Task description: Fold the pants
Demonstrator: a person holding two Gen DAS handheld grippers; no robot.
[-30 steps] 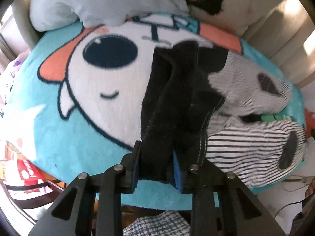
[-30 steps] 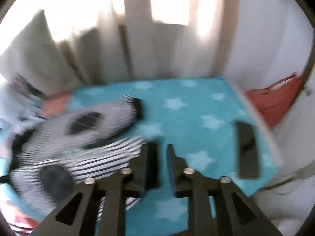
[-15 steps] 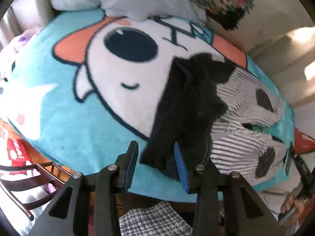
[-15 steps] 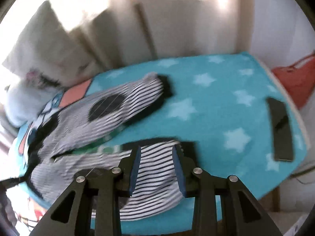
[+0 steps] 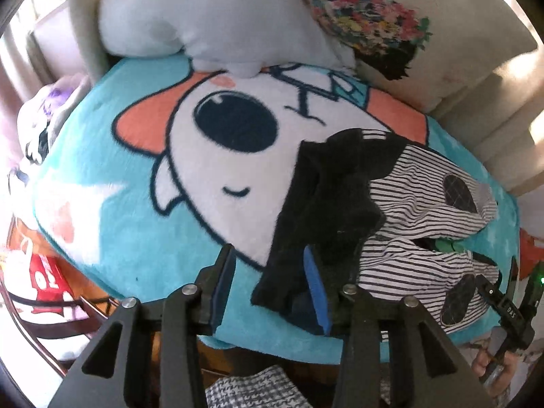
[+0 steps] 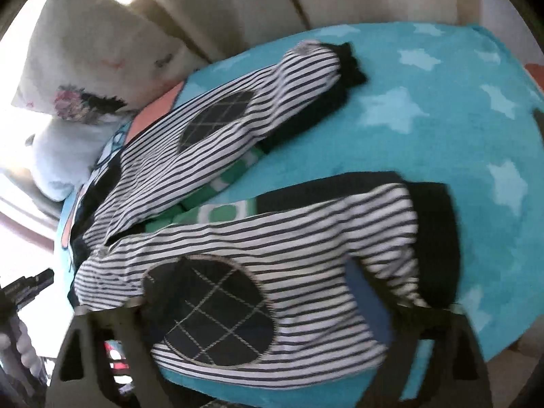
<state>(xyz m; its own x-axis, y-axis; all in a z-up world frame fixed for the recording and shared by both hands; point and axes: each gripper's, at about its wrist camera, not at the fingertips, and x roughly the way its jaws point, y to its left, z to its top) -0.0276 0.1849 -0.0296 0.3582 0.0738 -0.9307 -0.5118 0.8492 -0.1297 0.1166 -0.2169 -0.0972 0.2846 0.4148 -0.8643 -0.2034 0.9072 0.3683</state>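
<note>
The striped pants [image 5: 421, 204] with a black waistband and round quilted knee patches lie flat on a fluffy turquoise blanket [image 5: 112, 217], below a soft white pillow [image 5: 204, 17]. The left gripper [image 5: 268, 282] has its jaws wide apart, the right blue pad under the loose waistband corner. The right gripper [image 6: 268, 319] is mostly covered by the near leg, so I cannot tell how its jaws stand.

Small white letters reading "DAS" stand on the black body of the right tongs [image 5: 510, 309], far right of the left tongs [image 5: 268, 282]. Above them, the blanket [image 5: 112, 210] carries large dark letters, partly hidden under a white pillow [image 5: 204, 17], not legible.
</note>
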